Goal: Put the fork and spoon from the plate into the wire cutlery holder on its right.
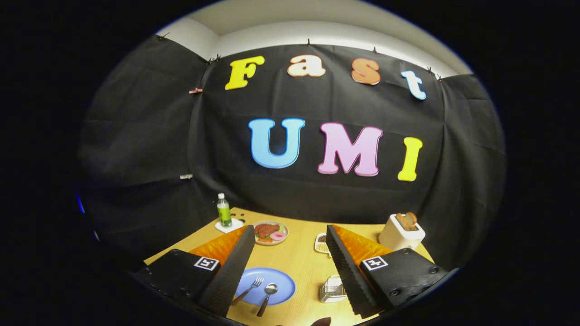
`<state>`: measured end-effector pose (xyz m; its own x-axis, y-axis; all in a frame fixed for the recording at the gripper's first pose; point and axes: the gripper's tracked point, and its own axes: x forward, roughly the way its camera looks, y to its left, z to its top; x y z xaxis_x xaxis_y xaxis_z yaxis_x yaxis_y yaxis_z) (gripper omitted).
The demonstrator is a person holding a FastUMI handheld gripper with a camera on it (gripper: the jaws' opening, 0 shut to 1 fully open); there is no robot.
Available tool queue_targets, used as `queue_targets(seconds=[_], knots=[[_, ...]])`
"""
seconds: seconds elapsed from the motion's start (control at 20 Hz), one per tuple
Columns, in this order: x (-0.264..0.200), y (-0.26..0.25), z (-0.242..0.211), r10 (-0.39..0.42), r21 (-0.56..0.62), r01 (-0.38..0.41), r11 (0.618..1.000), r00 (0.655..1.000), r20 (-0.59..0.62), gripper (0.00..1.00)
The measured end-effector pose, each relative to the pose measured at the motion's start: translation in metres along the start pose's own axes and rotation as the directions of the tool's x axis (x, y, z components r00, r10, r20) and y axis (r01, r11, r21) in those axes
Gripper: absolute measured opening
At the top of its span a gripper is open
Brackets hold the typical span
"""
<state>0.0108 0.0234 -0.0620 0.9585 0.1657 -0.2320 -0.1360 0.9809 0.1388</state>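
The gripper (290, 267) is hanging above the wooden table (303, 258) with its fingers spread wide and grasping nothing, so the job looks to be sitting at its first step, the approach to the cutlery. The fork (249, 290) and the spoon (267, 296) are lying side by side on the blue plate (283, 283), fork to the left, their handles running off the near rim; the plate is showing between the fingers, toward the left one. The wire cutlery holder (333, 290) is standing just right of the plate, partly behind the right finger, and what it is holding I cannot tell. The next move is probably calling for a descent over one handle, where it overhangs the plate. Farther off, a plate of food (270, 232) and a small dish (321, 243) are sitting mid-table, a bottle (224, 210) is standing at the far left, and a toaster (401, 233) at the far right is holding toast (406, 220).
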Motion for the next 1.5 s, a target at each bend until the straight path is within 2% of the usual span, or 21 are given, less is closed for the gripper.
queue_targets(seconds=[0.2,0.4,0.55,0.8,0.95,1.05,1.3,1.35,1.5], knots=[[0.006,0.012,-0.043,0.037,0.028,-0.033,0.999,0.986,-0.161,0.98],[0.008,0.022,-0.099,0.057,0.046,-0.043,0.998,0.934,-0.354,0.98],[0.009,0.026,-0.142,0.051,0.031,-0.042,0.999,0.872,-0.487,0.98],[0.009,0.047,-0.220,0.086,0.026,-0.094,0.995,0.728,-0.680,0.97],[0.009,0.057,-0.269,0.093,0.037,-0.101,0.994,0.628,-0.773,0.88],[0.013,0.060,-0.297,0.086,0.046,-0.083,0.995,0.574,-0.814,0.82],[0.028,0.060,-0.343,0.051,0.043,-0.029,0.999,0.483,-0.874,0.75],[0.030,0.062,-0.349,0.049,0.045,-0.019,0.999,0.469,-0.882,0.64],[0.034,0.064,-0.362,0.053,0.055,-0.009,0.998,0.430,-0.901,0.45]])
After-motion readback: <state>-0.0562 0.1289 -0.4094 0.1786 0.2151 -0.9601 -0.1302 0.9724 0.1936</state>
